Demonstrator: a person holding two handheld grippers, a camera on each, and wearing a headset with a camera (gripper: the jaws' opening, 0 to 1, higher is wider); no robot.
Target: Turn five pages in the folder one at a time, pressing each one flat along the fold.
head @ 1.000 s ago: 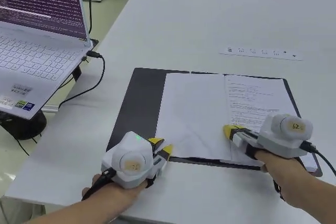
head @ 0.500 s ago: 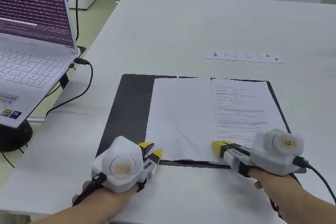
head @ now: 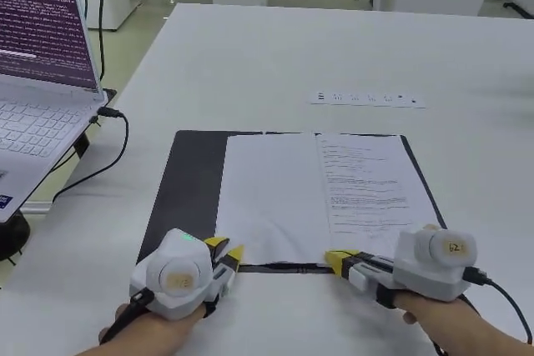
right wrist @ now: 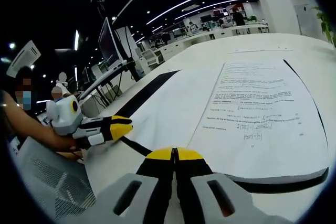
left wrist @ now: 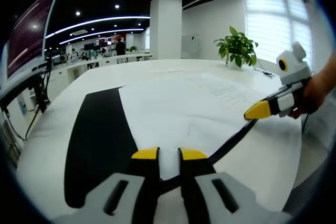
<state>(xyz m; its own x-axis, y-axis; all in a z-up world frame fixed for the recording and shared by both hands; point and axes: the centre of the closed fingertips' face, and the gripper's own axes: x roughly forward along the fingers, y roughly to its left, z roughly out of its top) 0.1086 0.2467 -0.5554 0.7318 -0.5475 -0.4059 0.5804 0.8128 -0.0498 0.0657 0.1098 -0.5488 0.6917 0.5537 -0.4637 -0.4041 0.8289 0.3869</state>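
The black folder (head: pixel 188 181) lies open and flat on the white table. A blank white page (head: pixel 267 193) is on its left and a printed page (head: pixel 367 181) on its right. My left gripper (head: pixel 225 248) sits at the blank page's near left corner, its jaws slightly open with nothing between them (left wrist: pixel 168 154). My right gripper (head: pixel 336 260) is shut and rests at the near end of the fold, tips pointing left (right wrist: pixel 174 153). Each gripper shows in the other's view: the right gripper (left wrist: pixel 257 111) and the left gripper (right wrist: pixel 123 124).
An open laptop (head: pixel 33 81) on a stand is at the far left, with a black cable (head: pixel 108 156) trailing toward the folder. A white power strip (head: pixel 367 98) lies beyond the folder. The table's near edge is just below both hands.
The head camera has tilted up and the picture has shifted. My right gripper has slid back along the fold to the folder's near edge. The left gripper stays at the page corner.
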